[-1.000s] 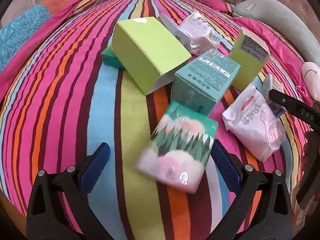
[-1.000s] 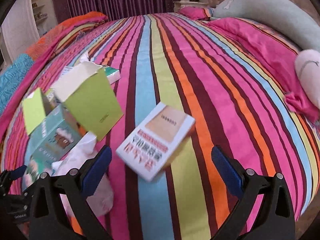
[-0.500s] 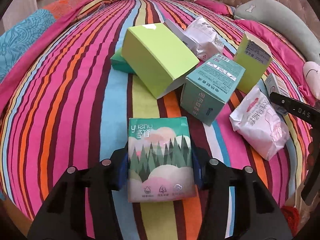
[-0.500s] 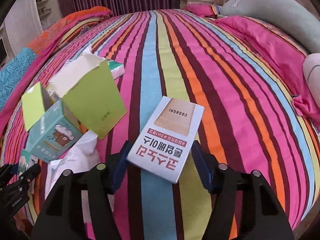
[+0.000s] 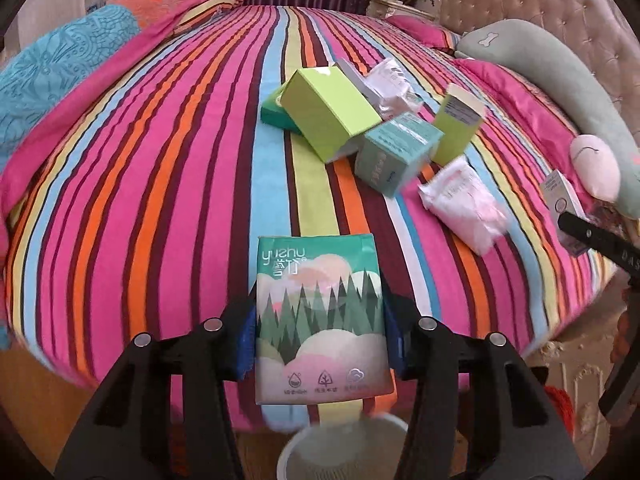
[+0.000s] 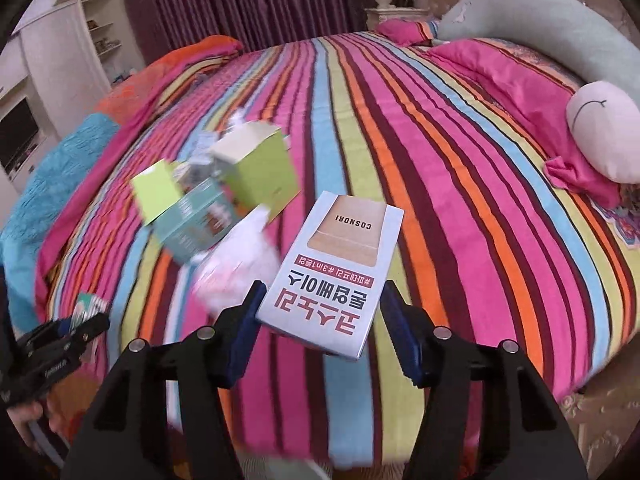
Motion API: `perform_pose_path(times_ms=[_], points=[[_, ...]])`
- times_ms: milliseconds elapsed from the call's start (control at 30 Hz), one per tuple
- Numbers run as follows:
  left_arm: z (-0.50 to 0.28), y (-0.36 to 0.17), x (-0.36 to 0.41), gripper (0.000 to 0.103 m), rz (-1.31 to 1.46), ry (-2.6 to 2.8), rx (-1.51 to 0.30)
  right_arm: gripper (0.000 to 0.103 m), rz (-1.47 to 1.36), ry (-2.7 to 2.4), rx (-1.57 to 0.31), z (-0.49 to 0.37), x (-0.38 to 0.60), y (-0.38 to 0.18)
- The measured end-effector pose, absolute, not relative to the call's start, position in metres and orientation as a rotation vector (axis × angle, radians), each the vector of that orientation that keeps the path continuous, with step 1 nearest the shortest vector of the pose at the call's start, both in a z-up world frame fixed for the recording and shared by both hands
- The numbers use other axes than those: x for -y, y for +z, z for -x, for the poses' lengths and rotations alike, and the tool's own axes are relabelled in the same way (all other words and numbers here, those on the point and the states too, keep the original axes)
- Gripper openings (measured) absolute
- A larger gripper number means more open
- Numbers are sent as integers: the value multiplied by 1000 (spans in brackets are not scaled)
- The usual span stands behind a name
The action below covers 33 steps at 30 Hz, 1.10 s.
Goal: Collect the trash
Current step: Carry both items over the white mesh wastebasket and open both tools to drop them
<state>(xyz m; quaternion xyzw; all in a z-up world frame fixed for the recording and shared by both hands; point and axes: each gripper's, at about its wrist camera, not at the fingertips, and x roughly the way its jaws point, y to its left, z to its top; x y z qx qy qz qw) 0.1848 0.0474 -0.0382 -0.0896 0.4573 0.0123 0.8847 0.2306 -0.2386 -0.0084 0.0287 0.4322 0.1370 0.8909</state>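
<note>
My left gripper is shut on a green tissue pack with a forest print, held above the near edge of the striped bed. A white bin's rim shows just below the pack. My right gripper holds a pale blue carton with red Korean lettering off the bed; its jaws are still closing, and the blue pads press its sides. More trash lies mid-bed: a lime box, a teal box, a small lime box and a white-pink packet.
A crumpled white wrapper and a flat green pack lie behind the lime box. A grey-green bolster and a white plush sit by the tufted headboard. A blue-orange quilt is heaped on the left.
Both grippers went from wide open to closed, the left on the tissue pack, the right on the carton. Both then lifted and pulled back past the bed's edge, bringing the bin into view.
</note>
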Motion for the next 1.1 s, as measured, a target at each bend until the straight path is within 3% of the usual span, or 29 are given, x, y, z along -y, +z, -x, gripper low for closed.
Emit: perform_pose_path(times_ms=[267, 533, 1100], points=[[-103, -39, -39, 50, 160, -17, -981, 56, -20, 358, -906, -144, 228, -5], [-37, -77, -23, 50, 171, -49, -1074, 56, -61, 423, -1011, -71, 211, -37], [-23, -191, -5, 50, 273, -77, -1391, 55, -386, 379, -1590, -43, 204, -185]])
